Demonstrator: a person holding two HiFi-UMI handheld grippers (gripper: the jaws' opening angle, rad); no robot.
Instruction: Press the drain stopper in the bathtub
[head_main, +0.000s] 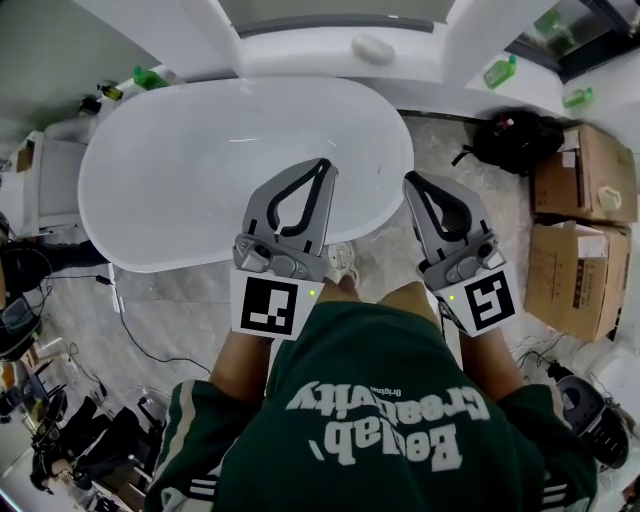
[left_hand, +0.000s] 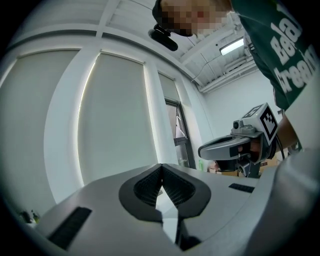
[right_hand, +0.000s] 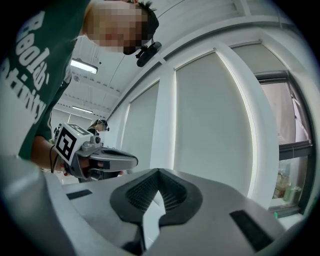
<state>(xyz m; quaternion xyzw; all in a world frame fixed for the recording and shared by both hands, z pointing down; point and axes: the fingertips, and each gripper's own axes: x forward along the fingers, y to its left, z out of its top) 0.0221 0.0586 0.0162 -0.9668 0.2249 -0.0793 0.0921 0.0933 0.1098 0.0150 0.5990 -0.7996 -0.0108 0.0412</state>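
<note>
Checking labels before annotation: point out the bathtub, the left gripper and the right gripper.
bathtub (head_main: 200, 170), head view, bare inner surface.
left gripper (head_main: 322, 165), head view, where its closed tips meet.
right gripper (head_main: 411, 180), head view, where its closed tips meet.

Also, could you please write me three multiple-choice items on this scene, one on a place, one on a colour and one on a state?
1. Where do the cardboard boxes stand?
A) to the right of the bathtub
B) inside it
C) to its left

2. What colour is the bathtub?
A) black
B) white
C) green

3. How are the left tongs?
A) wide open
B) gripping a sponge
C) shut and empty

Answers: 1 A, the boxes sit at the head view's right edge, past the tub; 2 B, the tub is white all over; 3 C, the left gripper view shows the tips together with nothing between them.
</note>
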